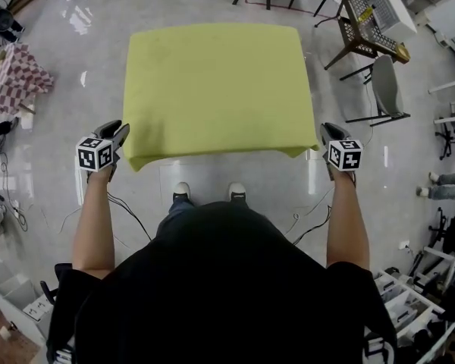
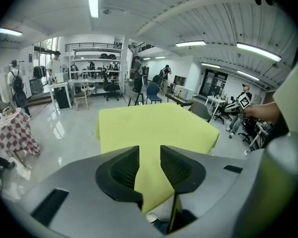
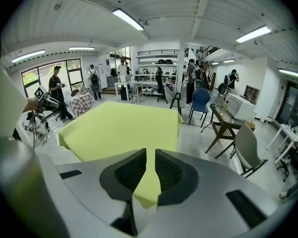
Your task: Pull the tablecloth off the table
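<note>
Item under inspection: the yellow-green tablecloth [image 1: 212, 89]. It is lying flat over the whole table, which it is hiding completely. Its hem is hanging down on the near side, and nothing is standing on it.

Handling, as judged: the cloth is draping and drooping at its near corners, so it is likely thin, soft and light. It should slide freely and is not fragile. The two hanging near corners, at 7 and 5 o'clock of the cloth, are offering the best hold, because they are clear of the tabletop and a pull there would run evenly toward the person.

The left gripper [image 1: 118, 133] is sitting just beside the 7 o'clock corner. Its jaws are standing moderately apart and are pinching nothing. The cloth is showing through the gap, beyond the pads.

The right gripper [image 1: 330, 133] is sitting just beside the 5 o'clock corner. Its jaws are parted by a narrow slot and the drooping corner is showing through it, but the pads are not pressing on it.

Surroundings: a grey chair [image 1: 387, 89] is standing at 3 o'clock and a checked cloth [image 1: 15, 78] is lying at 9 o'clock.

Markings: no brand, label or legible writing is showing on the cloth.
</note>
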### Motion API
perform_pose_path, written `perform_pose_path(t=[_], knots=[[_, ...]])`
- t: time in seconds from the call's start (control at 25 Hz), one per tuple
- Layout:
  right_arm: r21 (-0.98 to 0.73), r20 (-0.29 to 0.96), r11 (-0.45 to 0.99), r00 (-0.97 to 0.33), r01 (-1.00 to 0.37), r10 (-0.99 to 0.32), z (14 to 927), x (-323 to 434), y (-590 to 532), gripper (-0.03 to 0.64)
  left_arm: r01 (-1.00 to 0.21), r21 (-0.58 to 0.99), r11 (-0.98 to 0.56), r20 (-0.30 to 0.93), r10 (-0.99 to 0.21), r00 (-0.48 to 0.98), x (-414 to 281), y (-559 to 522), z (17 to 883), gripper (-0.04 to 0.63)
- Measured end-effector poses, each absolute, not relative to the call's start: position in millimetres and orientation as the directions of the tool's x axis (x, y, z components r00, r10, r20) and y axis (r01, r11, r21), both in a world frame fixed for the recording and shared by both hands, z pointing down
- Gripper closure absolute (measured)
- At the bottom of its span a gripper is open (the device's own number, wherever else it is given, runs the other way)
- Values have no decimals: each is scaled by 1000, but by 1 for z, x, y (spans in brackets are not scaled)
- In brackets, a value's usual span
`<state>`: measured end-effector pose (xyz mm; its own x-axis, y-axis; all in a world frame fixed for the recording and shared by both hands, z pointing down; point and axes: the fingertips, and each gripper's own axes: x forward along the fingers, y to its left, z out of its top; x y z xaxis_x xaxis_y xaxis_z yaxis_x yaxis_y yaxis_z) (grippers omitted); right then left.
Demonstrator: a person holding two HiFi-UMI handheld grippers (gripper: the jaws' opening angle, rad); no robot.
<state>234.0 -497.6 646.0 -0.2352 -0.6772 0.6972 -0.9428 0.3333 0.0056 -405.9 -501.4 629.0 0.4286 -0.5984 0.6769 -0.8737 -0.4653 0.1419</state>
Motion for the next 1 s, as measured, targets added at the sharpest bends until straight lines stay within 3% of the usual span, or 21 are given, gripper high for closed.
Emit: perform_pose_path(t=[0.56,1.0], knots=[[-3,861,367,-189,-930,-473,761,270,-470,478,-919,144,-367,845,-438,307,-459,-442,751,383],[61,961,531,-94,-845,-259,847,309,-457,419,-921,146,-361,906,-324,271,-460,-413,823,325]])
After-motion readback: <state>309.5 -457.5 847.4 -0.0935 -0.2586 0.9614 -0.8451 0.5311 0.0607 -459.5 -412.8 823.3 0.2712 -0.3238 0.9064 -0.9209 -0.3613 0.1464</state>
